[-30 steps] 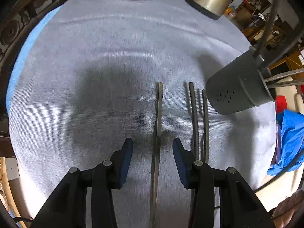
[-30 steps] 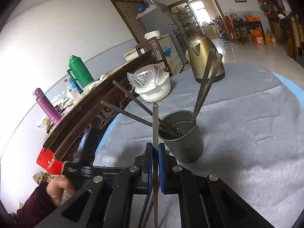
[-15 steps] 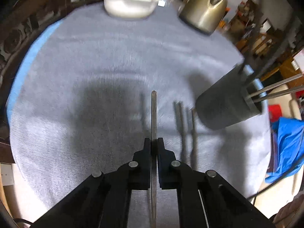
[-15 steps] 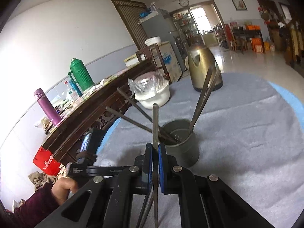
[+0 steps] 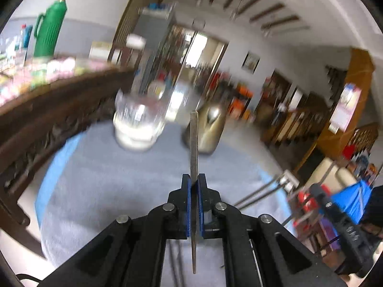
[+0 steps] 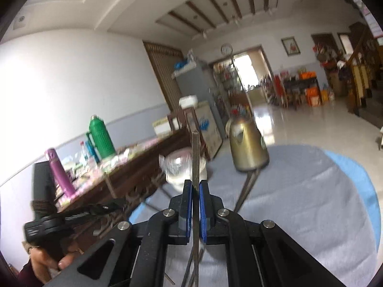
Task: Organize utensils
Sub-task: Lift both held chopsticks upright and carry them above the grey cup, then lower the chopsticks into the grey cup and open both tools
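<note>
My left gripper (image 5: 194,181) is shut on a thin metal utensil handle (image 5: 194,143) that stands up between its blue pads, lifted off the grey cloth (image 5: 107,191). My right gripper (image 6: 195,186) is shut on a similar metal utensil (image 6: 195,155), held upright above the table. Handles of other utensils (image 5: 258,195) stick out at the right of the left wrist view, and some (image 6: 247,189) rise behind the right gripper. The dark holder cup is hidden below both views.
A brass kettle (image 6: 247,148) and a white bowl with a clear cover (image 5: 137,124) stand at the far side of the round table. A dark carved sideboard (image 6: 134,174) with a green thermos (image 6: 100,138) lies to the left. The other hand-held gripper (image 6: 47,220) shows at lower left.
My left gripper closed on the utensil lying on the cloth, lifted it and tilted up towards the room. My right gripper rose and tilted up too, still holding its utensil.
</note>
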